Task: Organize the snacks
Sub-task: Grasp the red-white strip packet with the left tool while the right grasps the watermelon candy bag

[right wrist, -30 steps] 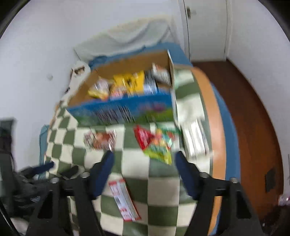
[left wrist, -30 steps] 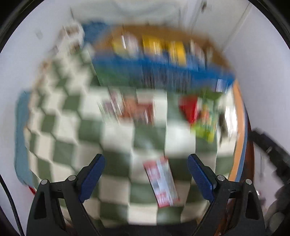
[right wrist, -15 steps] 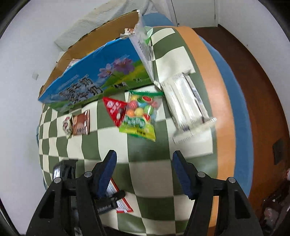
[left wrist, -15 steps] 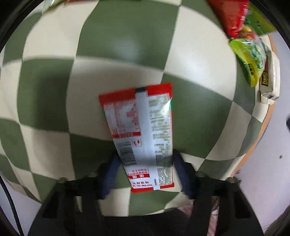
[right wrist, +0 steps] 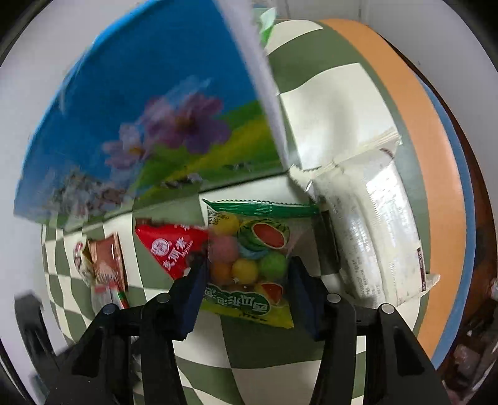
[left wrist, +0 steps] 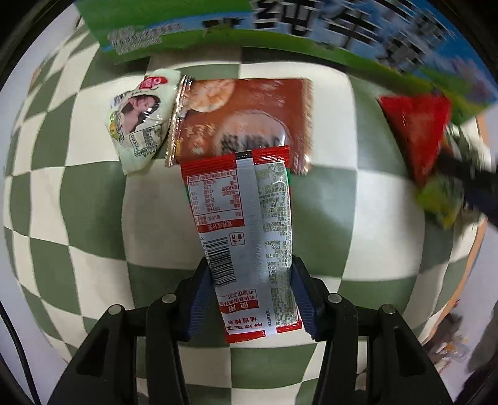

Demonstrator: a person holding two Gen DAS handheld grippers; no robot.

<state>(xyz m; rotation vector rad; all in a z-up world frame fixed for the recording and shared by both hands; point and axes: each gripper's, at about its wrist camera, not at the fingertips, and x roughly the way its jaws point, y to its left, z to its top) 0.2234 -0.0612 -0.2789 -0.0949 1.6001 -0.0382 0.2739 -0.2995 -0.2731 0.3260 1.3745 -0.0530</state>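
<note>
My left gripper (left wrist: 249,277) is shut on a red and white snack sachet (left wrist: 246,224), held lifted over the checkered cloth (left wrist: 77,202). Beyond its tip lie a brown cracker packet (left wrist: 246,118) and a small pale green packet (left wrist: 140,121). My right gripper (right wrist: 247,280) stands with its jaws on either side of a green fruit-candy bag (right wrist: 249,258) on the cloth; the jaws touch or nearly touch its edges. A red triangular packet (right wrist: 174,249) lies just left of the bag and also shows in the left wrist view (left wrist: 420,131).
A blue and green cardboard box (right wrist: 149,124) stands behind the snacks and also shows in the left wrist view (left wrist: 280,28). A large white clear-wrapped packet (right wrist: 373,224) lies right of the candy bag. The orange table edge (right wrist: 429,155) curves along the right.
My left gripper closed on the red and white sachet and lifted it toward the box. My right gripper moved down and forward until its jaws came around the fruit-candy bag.
</note>
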